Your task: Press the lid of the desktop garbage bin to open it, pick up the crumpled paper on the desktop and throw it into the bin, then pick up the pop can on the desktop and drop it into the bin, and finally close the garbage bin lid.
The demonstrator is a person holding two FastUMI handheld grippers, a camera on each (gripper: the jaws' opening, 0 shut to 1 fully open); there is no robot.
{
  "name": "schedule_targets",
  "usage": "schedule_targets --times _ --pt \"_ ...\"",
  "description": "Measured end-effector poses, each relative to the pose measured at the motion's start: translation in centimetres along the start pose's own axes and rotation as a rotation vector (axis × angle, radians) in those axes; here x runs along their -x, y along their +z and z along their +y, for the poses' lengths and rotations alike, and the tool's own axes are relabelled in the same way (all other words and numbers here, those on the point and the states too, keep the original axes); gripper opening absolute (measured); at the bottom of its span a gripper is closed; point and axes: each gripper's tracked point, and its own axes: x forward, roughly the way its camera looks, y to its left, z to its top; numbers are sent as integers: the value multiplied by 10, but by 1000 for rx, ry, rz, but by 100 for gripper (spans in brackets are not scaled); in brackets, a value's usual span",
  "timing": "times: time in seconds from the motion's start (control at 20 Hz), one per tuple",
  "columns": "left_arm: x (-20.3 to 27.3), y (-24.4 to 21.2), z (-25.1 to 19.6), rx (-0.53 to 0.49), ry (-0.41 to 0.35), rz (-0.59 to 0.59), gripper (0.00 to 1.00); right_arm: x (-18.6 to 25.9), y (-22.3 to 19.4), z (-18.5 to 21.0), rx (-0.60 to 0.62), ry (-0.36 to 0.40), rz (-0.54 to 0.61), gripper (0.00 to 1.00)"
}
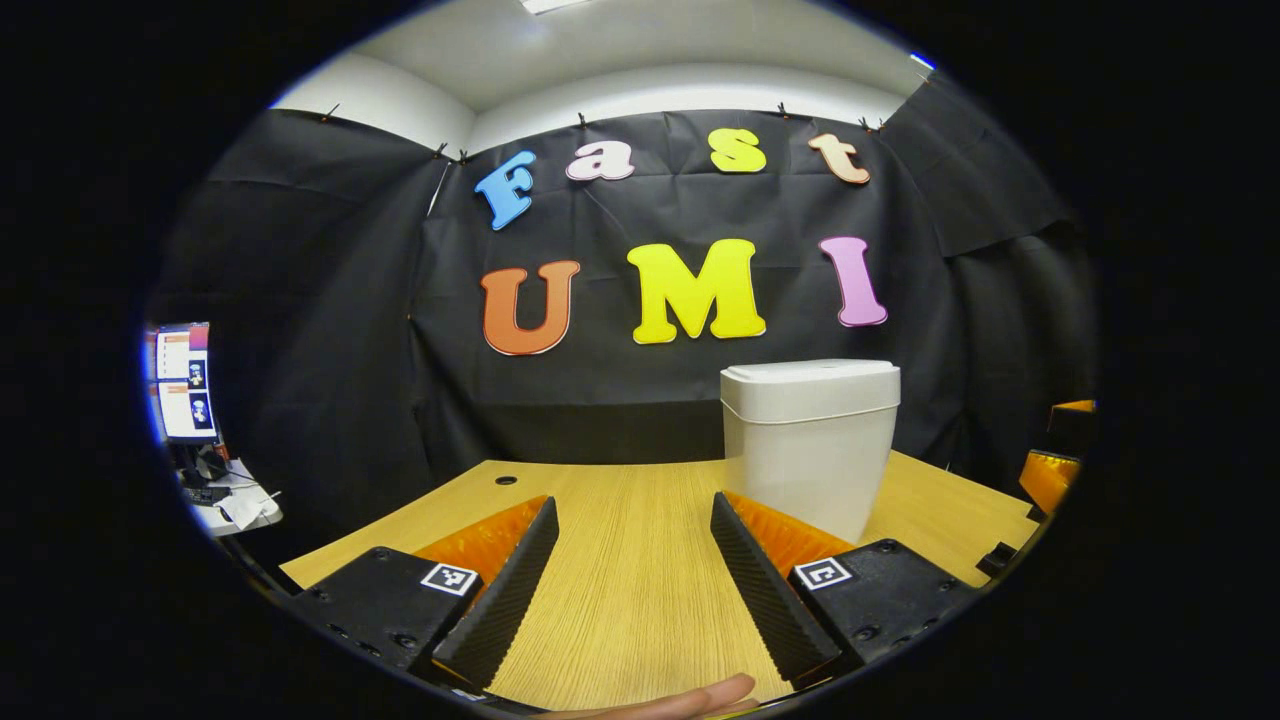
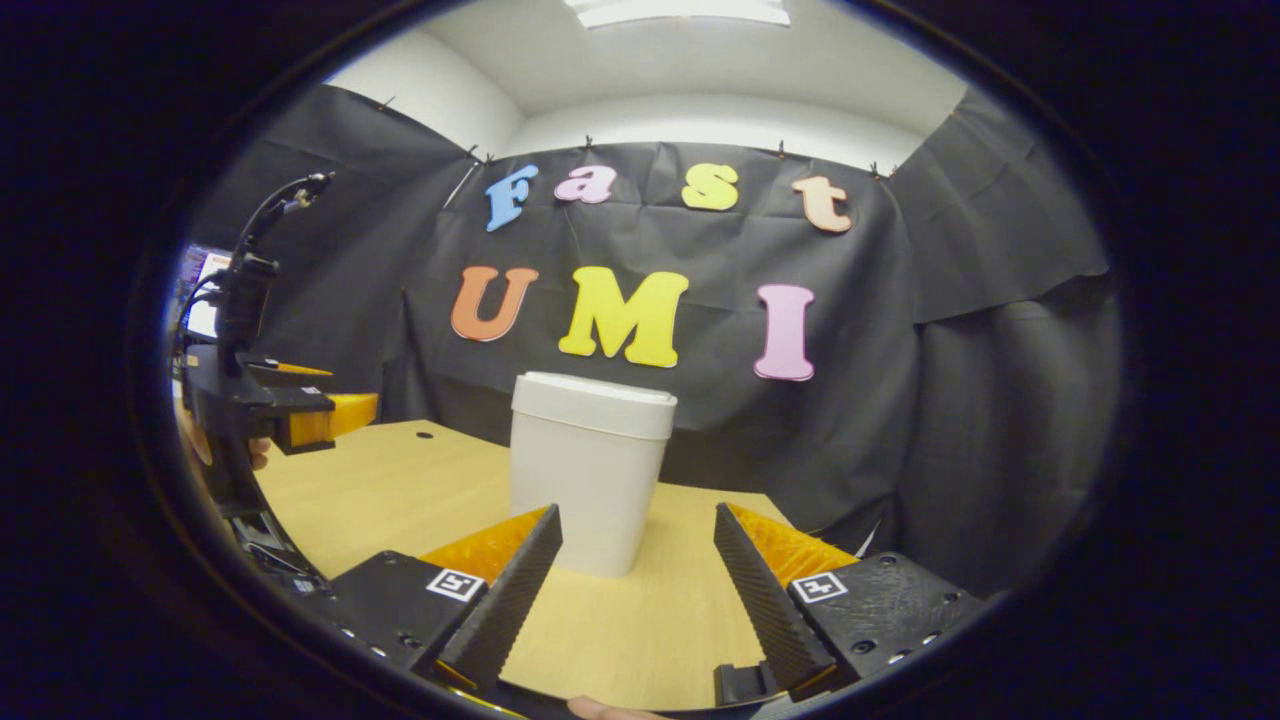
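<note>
Left gripper [image 1: 630, 570] spread wide, empty, over bare counter [image 1: 620, 500]. Right gripper [image 2: 635, 585] likewise wide, empty. Garbage bin [image 1: 808, 440] upright on counter, lid [image 1: 810, 385] closed, ahead-right of left gripper, ahead of right gripper.

Black cloth [image 1: 330, 330] pinned up as the booth's wall, white wall [image 2: 720, 125] and ceiling [image 1: 640, 50] above, a ceiling light [image 2: 680, 12], and a pale wooden surface [image 1: 630, 560] with a small hole [image 1: 506, 480]
</note>
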Motion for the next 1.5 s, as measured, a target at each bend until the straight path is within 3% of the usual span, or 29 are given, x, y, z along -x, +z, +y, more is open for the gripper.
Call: schedule_targets --times 0.15,0.25,0.3,1.25,1.5 --pt "-1 -2 -1 -3 -8 8 99 -2 -1 -1 4 -8 2 93" --pt "-2 -3 2 1 -3 12 99 -2 -1 -2 4 -13 -4 93" --pt "-2 -4 2 6 -3 16 99 -2 0 -3 3 -17 -5 98" --pt "-1 -3 0 -16 17 16 99 -4 2 -9 -11 -22 -13 98" --pt "5 6 -13 -62 -4 -13 99 -9 3 -11 -14 -14 -16 95"
